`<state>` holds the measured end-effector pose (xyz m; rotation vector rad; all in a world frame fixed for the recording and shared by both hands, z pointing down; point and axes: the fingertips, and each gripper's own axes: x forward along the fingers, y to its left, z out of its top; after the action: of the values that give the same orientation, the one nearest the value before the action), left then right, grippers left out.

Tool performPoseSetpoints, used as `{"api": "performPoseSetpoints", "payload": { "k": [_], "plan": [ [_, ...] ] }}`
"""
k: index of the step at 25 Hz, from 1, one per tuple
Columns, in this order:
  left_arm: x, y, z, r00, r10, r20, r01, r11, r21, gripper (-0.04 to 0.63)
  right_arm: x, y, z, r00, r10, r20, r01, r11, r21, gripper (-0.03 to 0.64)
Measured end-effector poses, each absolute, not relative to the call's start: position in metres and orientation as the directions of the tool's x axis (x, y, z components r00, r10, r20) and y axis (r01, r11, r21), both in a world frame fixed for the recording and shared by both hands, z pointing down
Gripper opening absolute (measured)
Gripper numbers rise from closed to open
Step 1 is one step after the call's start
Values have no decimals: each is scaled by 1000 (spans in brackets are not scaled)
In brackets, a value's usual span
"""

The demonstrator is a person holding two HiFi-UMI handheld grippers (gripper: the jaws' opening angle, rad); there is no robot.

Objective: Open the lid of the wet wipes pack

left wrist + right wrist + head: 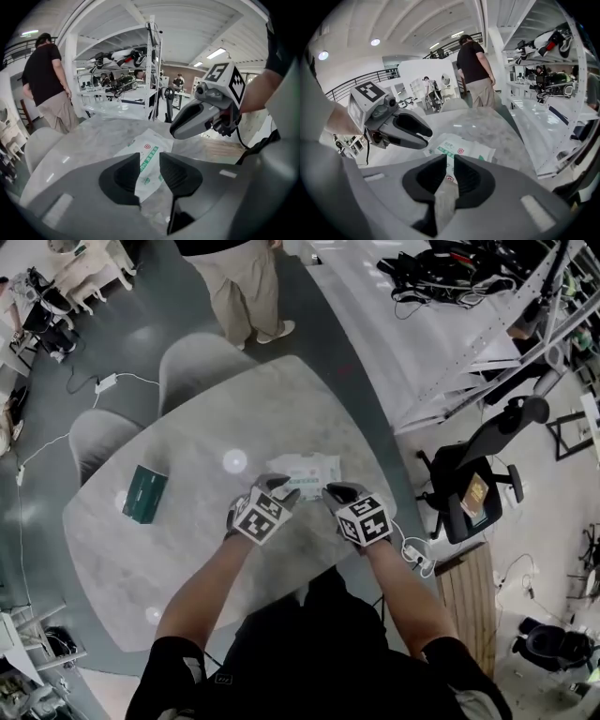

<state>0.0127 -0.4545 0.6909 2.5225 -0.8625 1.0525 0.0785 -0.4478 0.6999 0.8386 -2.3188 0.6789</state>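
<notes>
A pale marble-patterned bench [187, 540] was seen from above, with the person's two forearms reaching onto it from the near edge. The wet wipes pack [311, 474], white with green print too small to read, lay flat near the middle of the bench, just beyond both gripper tips. Its near edge was partly hidden behind them, and its lid could not be made out in any view. The left gripper [277, 486] pointed at the pack's left end with its jaws released and clearly apart; in the left gripper view the pack [147, 159] showed through the gap, not pinched. The right gripper [339, 491] pointed at the pack's right end, its jaws parted by only a narrow slit, with the pack [464, 150] visible beyond and nothing clamped between them. A dark green box [145, 493] lay well apart at the bench's left. Two grey chairs [202, 362] stood at the far left side. A standing person [239, 287] beyond the bench was cut off at the waist by the frame's top edge.
</notes>
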Motion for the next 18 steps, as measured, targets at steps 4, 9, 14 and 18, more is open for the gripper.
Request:
{"api": "performPoseSetpoints", "payload": {
  "k": [4,9,14,18],
  "plan": [
    [16,-460,717,511,-386,768,-574,-818,-30,140,79,-454,722,-614,-374,695,-690,682,-242,56],
    [25,-463,735,474,-347,809,-493,-866,-83,167,77,-455,746,-593,-317,740,-669,705,-235,90],
    [31,-465,751,444,-316,839,-421,-900,-116,179,75,-454,771,-559,-292,776,-669,712,-215,91],
    [36,-469,756,416,-319,851,-384,-911,-153,184,73,-456,770,-552,-323,769,-671,720,-179,89]
  ]
}}
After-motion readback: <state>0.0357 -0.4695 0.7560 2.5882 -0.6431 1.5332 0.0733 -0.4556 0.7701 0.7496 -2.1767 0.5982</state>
